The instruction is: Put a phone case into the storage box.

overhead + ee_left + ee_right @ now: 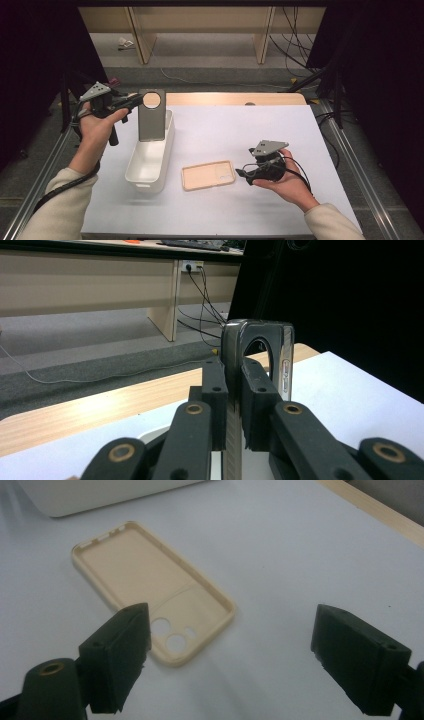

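- The left gripper [134, 101] is clamped on a dark grey phone case [152, 116], holding it upright over the far end of a white tray [161, 155].
- In the left gripper view the two black jaws press against both faces of the phone case [260, 347], which stands edge-on between them, with its camera cut-out arching just above the pads.
- From the high view the phone case shows its flat face toward the camera, with a large round hole near the top; its lower edge reaches down inside the tray, and whether it touches the tray bottom I cannot tell.
- The white tray is long and narrow, standing on the left half of the white surface [240, 130], with its length running away from the person.
- A beige phone case [208, 175] lies flat on the surface with its hollow side up, just to the right of the tray's near end and apart from it.
- The right gripper [243, 175] hangs above the surface just to the right of the beige phone case, with its jaws pointing toward it.
- In the right gripper view the jaws stand wide apart with nothing between them; the beige phone case [150, 587] lies ahead, its camera holes beside the left jaw.
- The right hand [287, 185] holds its gripper from below, palm upward, well apart from the left hand [97, 127].
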Tool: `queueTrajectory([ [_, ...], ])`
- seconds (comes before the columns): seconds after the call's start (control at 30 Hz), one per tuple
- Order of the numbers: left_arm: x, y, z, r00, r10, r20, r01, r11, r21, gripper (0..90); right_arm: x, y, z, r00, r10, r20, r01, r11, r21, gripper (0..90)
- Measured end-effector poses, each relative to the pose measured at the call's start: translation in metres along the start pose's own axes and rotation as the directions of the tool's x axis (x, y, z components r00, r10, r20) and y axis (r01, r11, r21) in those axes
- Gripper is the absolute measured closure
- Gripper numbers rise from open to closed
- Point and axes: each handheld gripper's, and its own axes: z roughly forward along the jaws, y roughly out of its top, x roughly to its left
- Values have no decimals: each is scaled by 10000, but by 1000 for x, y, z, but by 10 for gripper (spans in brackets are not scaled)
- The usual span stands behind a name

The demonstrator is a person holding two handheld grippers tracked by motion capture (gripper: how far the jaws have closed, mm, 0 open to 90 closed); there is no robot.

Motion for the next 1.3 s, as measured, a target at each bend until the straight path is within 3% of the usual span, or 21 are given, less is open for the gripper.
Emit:
queueTrajectory([
  [1.3,24,-15,20,10000,69,18,-70,9992,392,820,-1,0,1,10000,30,-2,-30,10000,-6,171],
])
